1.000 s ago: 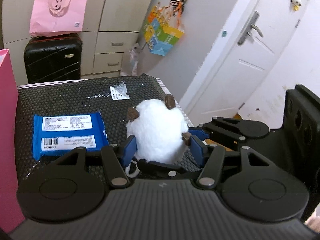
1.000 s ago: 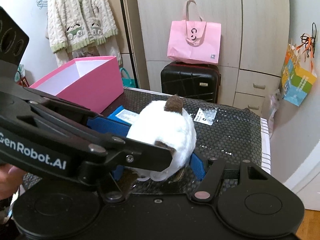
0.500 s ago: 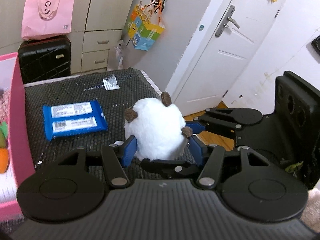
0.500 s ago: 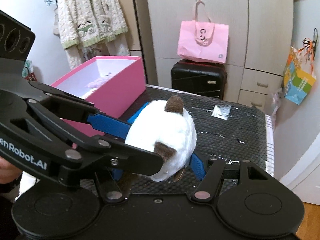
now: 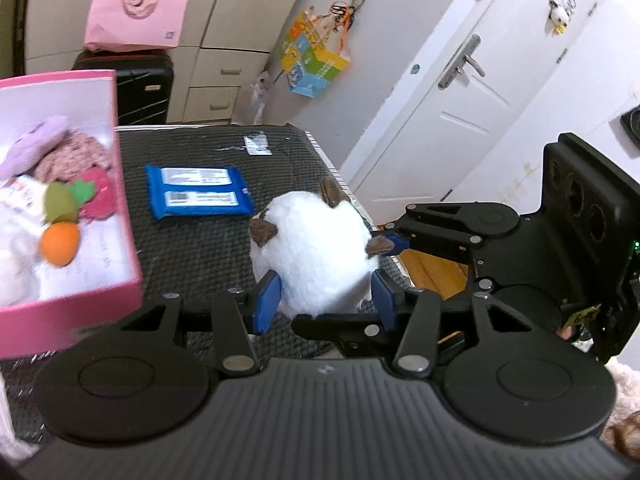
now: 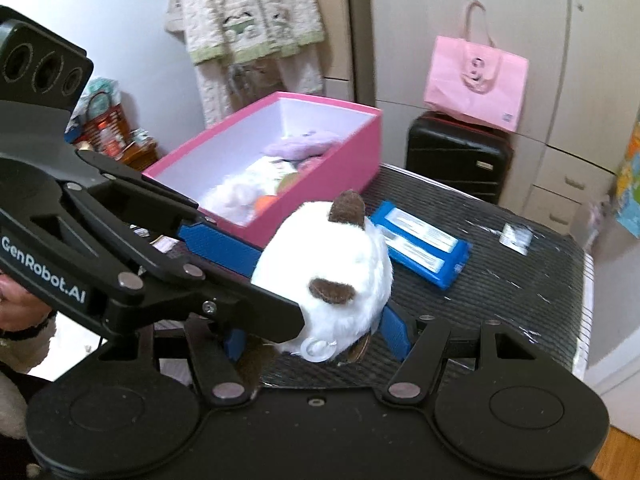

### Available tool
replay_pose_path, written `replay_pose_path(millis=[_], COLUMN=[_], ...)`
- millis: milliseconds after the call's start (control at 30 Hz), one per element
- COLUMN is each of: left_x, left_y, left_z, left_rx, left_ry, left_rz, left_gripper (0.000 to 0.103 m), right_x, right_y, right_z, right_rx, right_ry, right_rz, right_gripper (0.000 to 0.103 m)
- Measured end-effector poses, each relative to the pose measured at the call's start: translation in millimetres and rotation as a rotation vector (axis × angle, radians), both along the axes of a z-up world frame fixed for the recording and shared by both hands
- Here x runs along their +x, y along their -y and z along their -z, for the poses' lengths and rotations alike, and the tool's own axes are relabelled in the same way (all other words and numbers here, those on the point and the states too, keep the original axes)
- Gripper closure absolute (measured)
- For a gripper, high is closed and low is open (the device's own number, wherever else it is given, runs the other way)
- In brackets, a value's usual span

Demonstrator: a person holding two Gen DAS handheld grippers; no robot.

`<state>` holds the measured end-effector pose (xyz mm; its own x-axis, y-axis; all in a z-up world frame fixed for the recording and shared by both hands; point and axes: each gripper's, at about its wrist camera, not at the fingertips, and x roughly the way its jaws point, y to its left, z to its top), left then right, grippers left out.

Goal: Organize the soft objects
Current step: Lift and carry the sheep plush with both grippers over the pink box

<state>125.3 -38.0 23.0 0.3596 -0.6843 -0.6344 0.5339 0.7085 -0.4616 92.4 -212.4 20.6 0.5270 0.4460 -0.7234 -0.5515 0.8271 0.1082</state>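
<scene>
The white plush toy (image 5: 316,248) is gripped between the blue pads of the left claw (image 5: 326,300), and in the right wrist view the same toy (image 6: 332,280) is also clamped by the right claw (image 6: 320,338). Its underside is hidden behind the claw bodies, so it cannot be told whether it touches the tabletop (image 5: 200,248) or is lifted a little. The face of the toy is not seen; only brown ears and a small white ring at its near edge are visible.

Just beyond the toy, a blue packet (image 5: 198,192) is laid flat on the dark tabletop, apart from the toy. To the left, a pink box (image 5: 128,216) is standing open. Inside it, an orange carrot toy (image 5: 60,242), a purple soft thing (image 5: 34,144) and some white fluffy material are seen, but they are blurred and partly cut by the picture edge.

Far behind, a pink bag (image 5: 136,8) is placed on a black suitcase (image 5: 140,88).
</scene>
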Motion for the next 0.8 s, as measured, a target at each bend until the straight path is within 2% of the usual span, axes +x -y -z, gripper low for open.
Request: replay_pose_path(millis=[200,467,567,800], left_x=[-12.7,-8.7,1.6,42.7], left_y=[-38.8,-82.7,-96.9,-122.2], left_z=[-21.9,-45.9,-46.5,-33.9], left_rx=[0.020,0.008,-0.009,-0.051], left_ry=[-0.010,0.075,0.102,0.105], left_rz=[-0.049,-0.151,-0.193,-0.267], left_gripper=[0.055,0.054,0.054,0.054], right_x=[-7.0,12.1,29.3,74.2], right_y=[-38.3,-83.2,-94.5,-115.4], right_z=[-18.0,-41.7,-43.2,-31.5], right_rx=[0.008,0.058,0.093,0.124], right_ry=[-0.001,0.036,0.037,0.060], right_rz=[-0.067,-0.110,-0.114,-0.128], right_gripper=[0.032,0.032,0.032,0.032])
